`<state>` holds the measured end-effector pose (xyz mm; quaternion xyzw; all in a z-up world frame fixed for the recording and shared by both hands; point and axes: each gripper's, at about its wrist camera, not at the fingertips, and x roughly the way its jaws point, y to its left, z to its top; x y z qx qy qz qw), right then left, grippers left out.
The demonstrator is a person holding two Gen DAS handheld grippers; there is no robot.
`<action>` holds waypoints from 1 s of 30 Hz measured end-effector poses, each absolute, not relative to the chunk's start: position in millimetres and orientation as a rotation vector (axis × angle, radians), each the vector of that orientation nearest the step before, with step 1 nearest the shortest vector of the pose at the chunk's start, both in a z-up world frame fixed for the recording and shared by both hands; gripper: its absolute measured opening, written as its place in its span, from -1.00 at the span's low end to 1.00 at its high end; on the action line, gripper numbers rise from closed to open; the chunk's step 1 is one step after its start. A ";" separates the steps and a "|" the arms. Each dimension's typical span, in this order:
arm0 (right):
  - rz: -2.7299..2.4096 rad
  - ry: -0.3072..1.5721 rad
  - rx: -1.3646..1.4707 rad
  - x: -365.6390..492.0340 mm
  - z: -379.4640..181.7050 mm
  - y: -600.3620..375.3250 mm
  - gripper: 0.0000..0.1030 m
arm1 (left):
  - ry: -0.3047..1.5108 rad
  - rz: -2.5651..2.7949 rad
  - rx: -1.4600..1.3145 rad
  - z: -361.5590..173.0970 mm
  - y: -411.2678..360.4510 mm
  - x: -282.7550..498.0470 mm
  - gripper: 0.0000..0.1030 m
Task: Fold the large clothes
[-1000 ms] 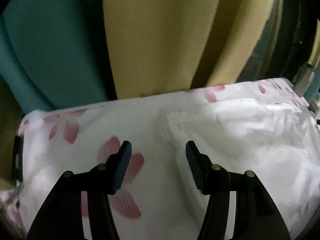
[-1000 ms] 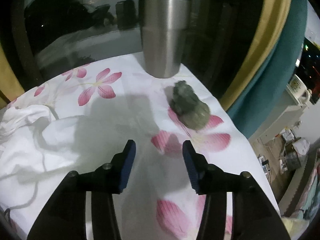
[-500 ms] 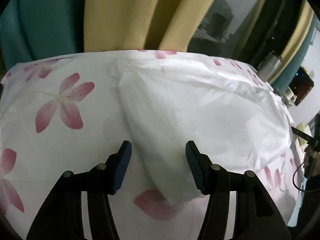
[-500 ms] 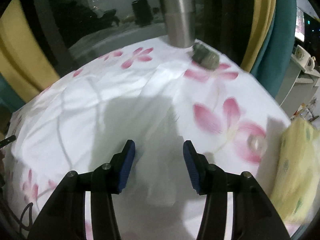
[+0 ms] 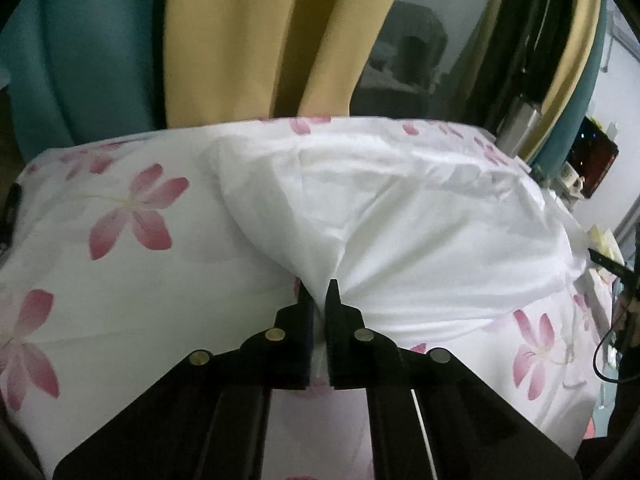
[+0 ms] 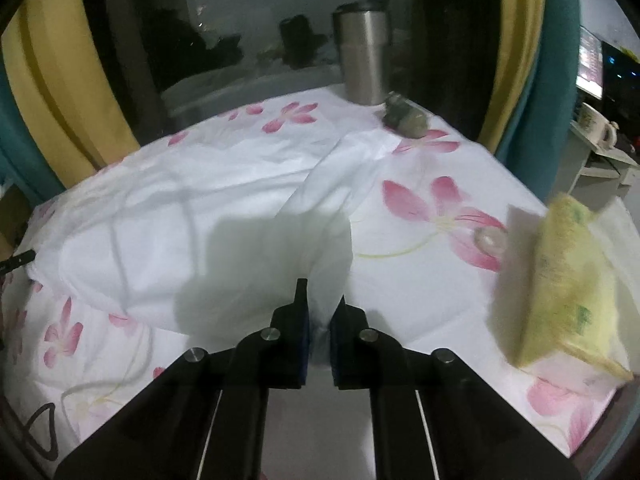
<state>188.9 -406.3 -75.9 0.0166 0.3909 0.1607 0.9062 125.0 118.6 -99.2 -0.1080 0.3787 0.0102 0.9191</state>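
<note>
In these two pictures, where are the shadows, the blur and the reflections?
Right wrist view: the tool's shadow falls on the white garment; the yellow packet is blurred; the dark window reflects the room. Left wrist view: dim, bent by the fisheye, yellow curtain soft.

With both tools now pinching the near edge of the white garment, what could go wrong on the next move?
1. The left tool and the right tool, whose jaws are closing, each pinch only a thin bunch of the white garment; it may slip out when lifted.
2. A wide sweep could drag cloth into the steel tumbler or the small grey figurine.
3. The flowered tablecloth may get caught and pulled along.
</note>
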 end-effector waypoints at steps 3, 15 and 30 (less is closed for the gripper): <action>0.334 0.816 0.073 177.6 -76.0 -416.1 -0.85 | 0.777 0.018 -0.224 -94.6 117.8 114.3 -0.90; 0.297 0.857 0.074 126.7 -92.4 -431.0 -0.85 | 0.829 0.029 -0.241 -113.0 115.8 66.5 -0.90; 0.219 0.865 0.020 120.4 -73.0 -446.1 -0.40 | 0.852 0.084 -0.221 -94.0 117.3 52.7 -0.53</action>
